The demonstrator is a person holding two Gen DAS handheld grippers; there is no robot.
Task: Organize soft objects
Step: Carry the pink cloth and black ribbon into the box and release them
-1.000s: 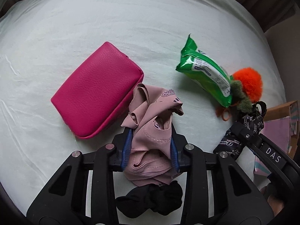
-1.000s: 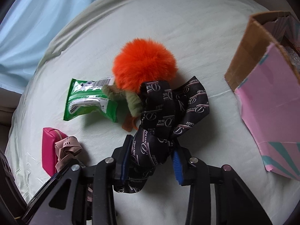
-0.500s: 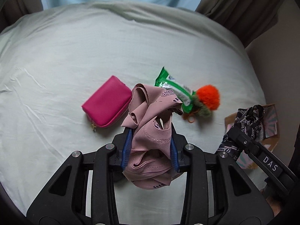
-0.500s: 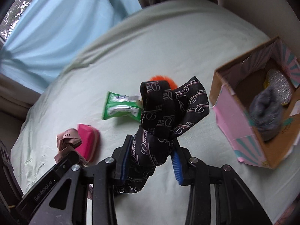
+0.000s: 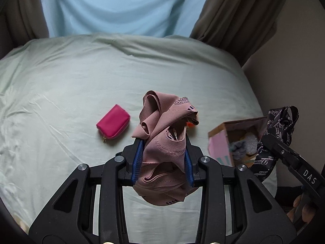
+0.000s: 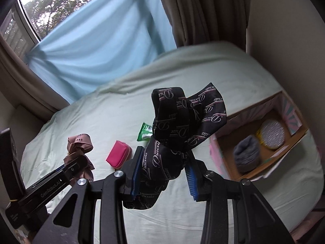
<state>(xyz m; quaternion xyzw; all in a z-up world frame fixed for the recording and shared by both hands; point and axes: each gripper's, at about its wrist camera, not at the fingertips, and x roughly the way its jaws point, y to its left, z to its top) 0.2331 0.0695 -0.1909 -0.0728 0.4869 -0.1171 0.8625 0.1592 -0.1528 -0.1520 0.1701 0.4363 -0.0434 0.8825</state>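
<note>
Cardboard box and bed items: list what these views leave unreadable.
- Orange pom-pom: left wrist view, only a sliver behind the pink cloth.
- Green packet: right wrist view, mostly behind the black printed cloth.
- Cardboard box contents: blurred; grey bundle unidentifiable.
- Box's near wall: left wrist view, cut by the right gripper.

The left gripper [image 5: 163, 159] is raised, its blue-padded fingers [image 5: 136, 160] pressed in from both sides on a bunched pink cloth [image 5: 165, 136] that stands up past the tips and sags below them. The right gripper [image 6: 163, 171] is raised too, clamping a black printed cloth [image 6: 182, 126] that rises beyond its fingers [image 6: 135, 172]; the right finger's pad shows partly bare. Each gripper appears at the other view's edge.
</note>
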